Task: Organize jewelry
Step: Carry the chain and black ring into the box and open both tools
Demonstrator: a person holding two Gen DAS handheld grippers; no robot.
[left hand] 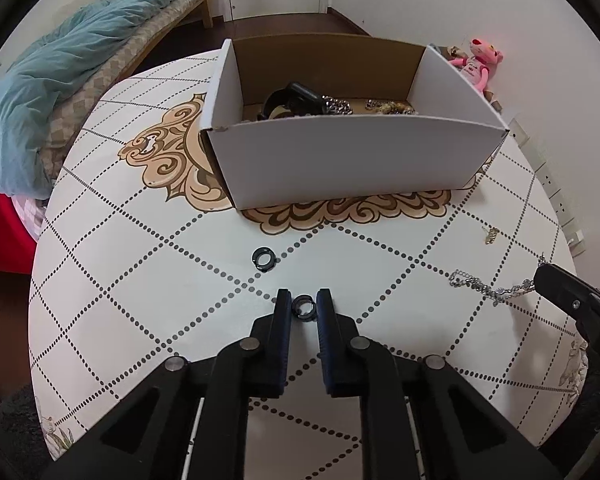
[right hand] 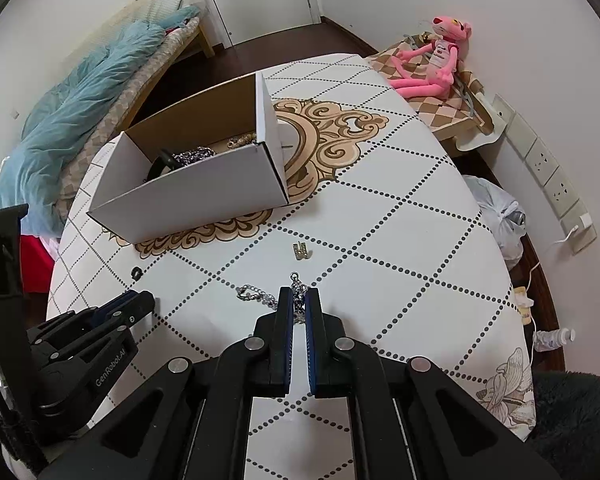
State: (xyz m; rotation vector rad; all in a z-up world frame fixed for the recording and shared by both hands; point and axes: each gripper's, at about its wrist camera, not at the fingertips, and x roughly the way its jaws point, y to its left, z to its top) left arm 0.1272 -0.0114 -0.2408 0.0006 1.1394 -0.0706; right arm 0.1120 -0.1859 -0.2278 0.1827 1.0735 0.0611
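On the patterned round table (left hand: 132,280), my left gripper (left hand: 303,300) is shut on a small black ring (left hand: 303,307) that lies between its fingertips. A second black ring (left hand: 263,259) lies just beyond it, to the left. My right gripper (right hand: 299,298) is shut on a silver chain (right hand: 256,294) whose free end trails left across the cloth. In the left wrist view the chain (left hand: 484,286) runs to the right gripper (left hand: 548,276) at the right edge. A white cardboard box (left hand: 340,160) farther back holds a black band and several chains.
A small gold piece (right hand: 301,251) lies between the chain and the box (right hand: 188,200). The left gripper (right hand: 140,300) sits at the lower left of the right wrist view. A bed with a teal blanket (left hand: 60,80) is left; a pink plush toy (right hand: 436,60) is far right.
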